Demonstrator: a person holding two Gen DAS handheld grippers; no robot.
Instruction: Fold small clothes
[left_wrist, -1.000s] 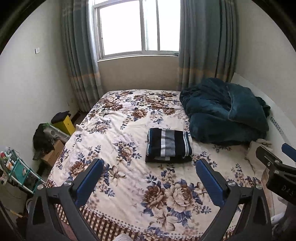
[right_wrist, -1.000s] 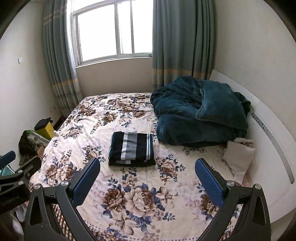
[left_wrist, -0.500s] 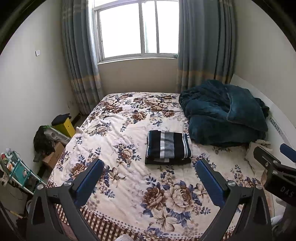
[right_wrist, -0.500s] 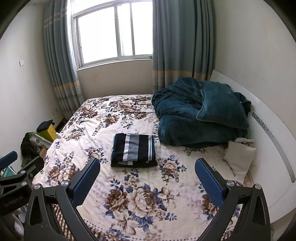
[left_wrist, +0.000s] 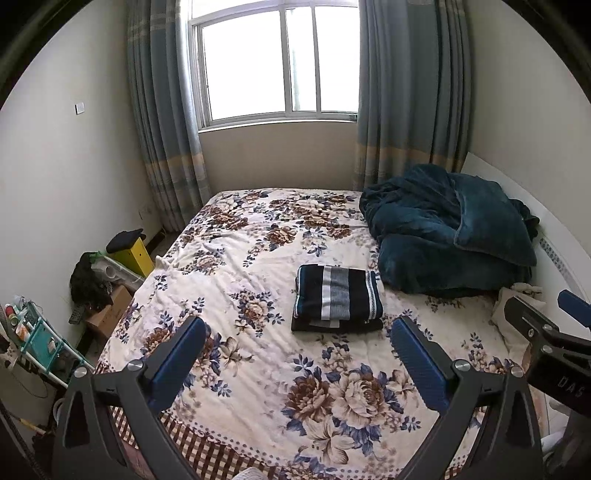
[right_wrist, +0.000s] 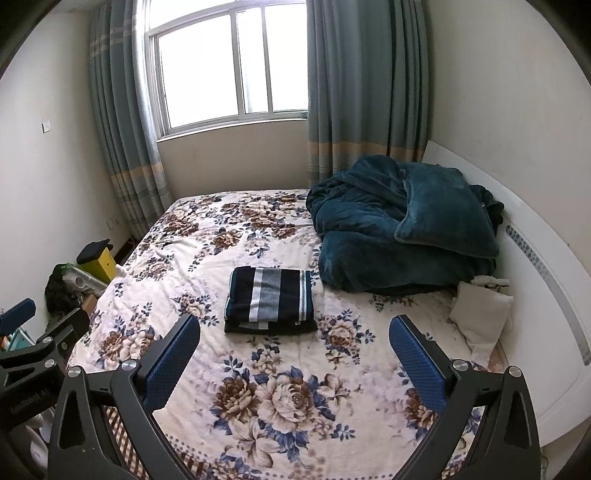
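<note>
A folded garment (left_wrist: 338, 298) with navy, grey and white stripes lies flat in the middle of the floral bed (left_wrist: 258, 258); the right wrist view has the same garment (right_wrist: 271, 299). My left gripper (left_wrist: 297, 334) hangs open above the near end of the bed, well short of the garment, nothing between its blue pads (left_wrist: 177, 360). My right gripper (right_wrist: 293, 332) is open too, held back over the bed's near end, empty. Each gripper's body shows at the edge of the other's view.
A heaped teal blanket (left_wrist: 450, 236) fills the bed's far right, beside a white headboard (right_wrist: 546, 280). A white cloth (right_wrist: 480, 314) lies near the headboard. Boxes, a yellow stool (left_wrist: 133, 251) and a teal rack (left_wrist: 40, 343) crowd the floor left of the bed.
Both grippers have drawn slightly back and up from the bed, so the folded garment sits a little lower and farther in view. It has not moved.
</note>
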